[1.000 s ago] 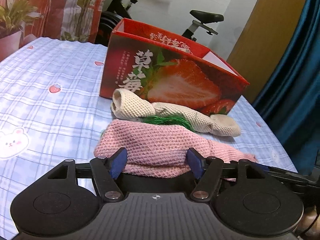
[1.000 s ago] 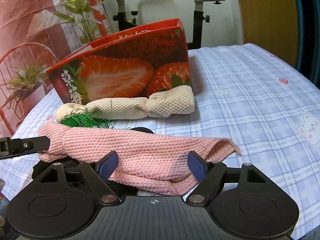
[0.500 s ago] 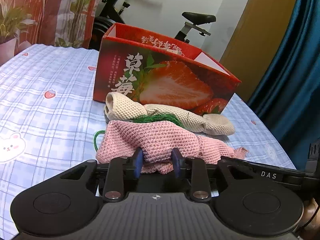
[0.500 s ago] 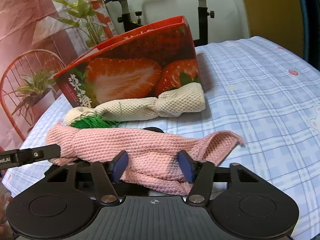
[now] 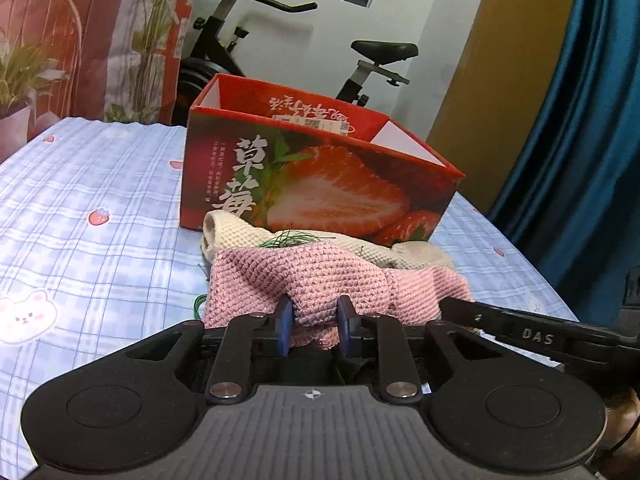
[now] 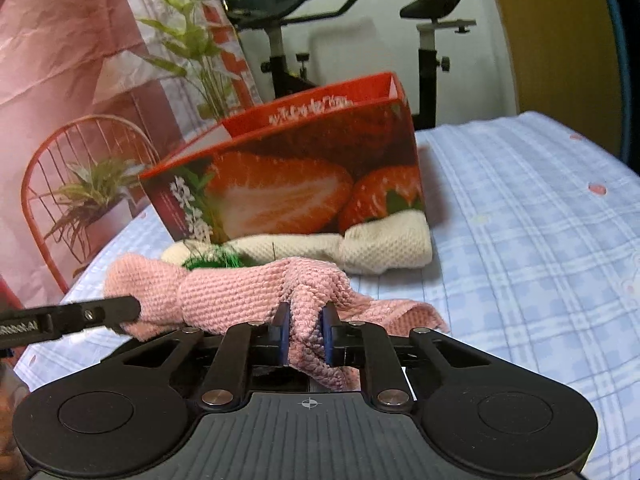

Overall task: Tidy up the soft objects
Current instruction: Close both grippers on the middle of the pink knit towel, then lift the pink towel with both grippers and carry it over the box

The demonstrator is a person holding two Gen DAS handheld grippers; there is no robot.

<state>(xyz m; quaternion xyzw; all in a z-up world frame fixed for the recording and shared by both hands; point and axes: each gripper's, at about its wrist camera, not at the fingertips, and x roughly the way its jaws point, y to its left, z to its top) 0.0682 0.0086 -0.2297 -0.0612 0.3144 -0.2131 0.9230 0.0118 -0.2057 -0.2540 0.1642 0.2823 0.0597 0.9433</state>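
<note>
A pink knitted cloth (image 5: 320,276) lies on the bed in front of a cream knitted cloth (image 5: 232,232) with a green tassel (image 5: 288,238). My left gripper (image 5: 315,320) is shut on one end of the pink cloth. My right gripper (image 6: 305,334) is shut on the other end of the pink cloth (image 6: 240,288), which is bunched and lifted between the two. The cream cloth (image 6: 380,244) rests against a red strawberry box (image 6: 296,176); the box also shows in the left wrist view (image 5: 320,176), open at the top.
The bed has a blue plaid sheet (image 5: 80,220) with strawberry and bear prints. An exercise bike (image 5: 360,64) stands behind the box. A red wire chair with a plant (image 6: 80,188) is at the left. A blue curtain (image 5: 592,160) hangs at the right.
Both grippers have closed from wide open onto the pink cloth. The cloth has bunched up and risen off the sheet, and both cameras have lifted a little.
</note>
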